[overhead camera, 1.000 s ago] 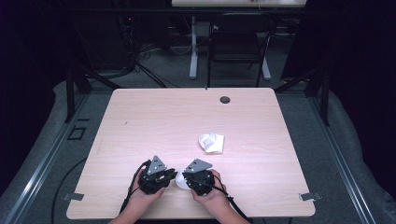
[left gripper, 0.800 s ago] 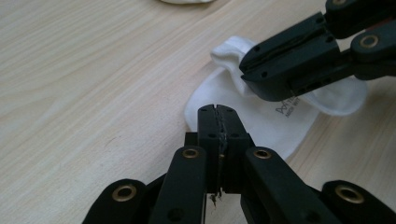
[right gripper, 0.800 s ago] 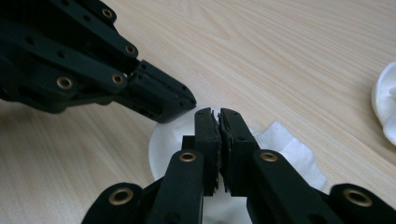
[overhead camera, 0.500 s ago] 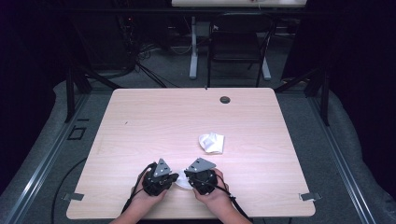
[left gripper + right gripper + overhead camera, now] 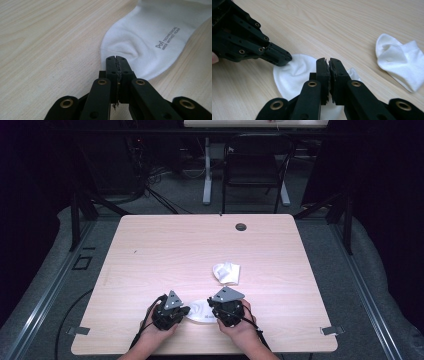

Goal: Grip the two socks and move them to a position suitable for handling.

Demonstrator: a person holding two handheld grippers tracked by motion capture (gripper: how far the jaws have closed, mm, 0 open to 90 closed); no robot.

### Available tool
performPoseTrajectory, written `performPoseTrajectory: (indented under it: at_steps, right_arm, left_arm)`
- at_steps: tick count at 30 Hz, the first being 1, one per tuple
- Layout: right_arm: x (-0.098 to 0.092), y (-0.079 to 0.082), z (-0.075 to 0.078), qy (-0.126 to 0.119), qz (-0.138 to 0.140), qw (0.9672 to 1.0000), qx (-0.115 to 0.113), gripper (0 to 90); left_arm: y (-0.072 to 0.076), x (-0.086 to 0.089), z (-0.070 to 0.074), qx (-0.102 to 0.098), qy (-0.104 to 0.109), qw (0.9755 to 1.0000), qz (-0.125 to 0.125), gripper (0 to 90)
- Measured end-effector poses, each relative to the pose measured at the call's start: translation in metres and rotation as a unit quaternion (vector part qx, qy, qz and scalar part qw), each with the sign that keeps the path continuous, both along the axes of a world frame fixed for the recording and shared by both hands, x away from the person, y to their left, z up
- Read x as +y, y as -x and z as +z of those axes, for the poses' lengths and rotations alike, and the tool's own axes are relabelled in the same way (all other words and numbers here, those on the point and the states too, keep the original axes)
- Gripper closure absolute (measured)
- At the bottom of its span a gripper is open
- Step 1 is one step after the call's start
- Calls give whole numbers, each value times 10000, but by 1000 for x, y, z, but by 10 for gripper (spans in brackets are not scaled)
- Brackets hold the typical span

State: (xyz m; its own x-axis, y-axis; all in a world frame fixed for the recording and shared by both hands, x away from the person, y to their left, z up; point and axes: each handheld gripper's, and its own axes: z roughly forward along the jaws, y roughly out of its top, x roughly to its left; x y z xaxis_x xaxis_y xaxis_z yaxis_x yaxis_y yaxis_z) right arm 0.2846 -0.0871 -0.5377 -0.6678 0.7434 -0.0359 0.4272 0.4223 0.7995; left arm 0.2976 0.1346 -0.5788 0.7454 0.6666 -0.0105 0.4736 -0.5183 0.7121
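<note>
Sock (image 5: 202,311) is lying flat on the surface (image 5: 165,250); left tool (image 5: 116,65) is now clamping its edge, having just been closing. Right tool (image 5: 329,65) is pinching the other end, so a stretch or fold looks ready.

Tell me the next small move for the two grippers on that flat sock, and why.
Probably draw the two grippers slightly apart to stretch the flat sock smooth. The left gripper is shut on its rounded end, the right gripper on the other end, and the cloth between them shows folds.
</note>
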Motion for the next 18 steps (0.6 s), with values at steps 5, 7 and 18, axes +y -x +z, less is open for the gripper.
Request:
performPoseTrajectory:
  at_steps: [5, 7, 18]
  right_arm:
    - [-12, 1, 3, 50, -88, 9999, -2, 861]
    - [-20, 1, 3, 66, -149, 9999, 10, 861]
    - [-41, 1, -3, 166, -360, 9991, 142, 861]
  left_arm:
    - [0, 0, 0, 18, 8, 10000, 25, 896]
    - [0, 1, 0, 15, -1, 10000, 31, 896]
    - [0, 2, 1, 73, 9, 10000, 58, 896]
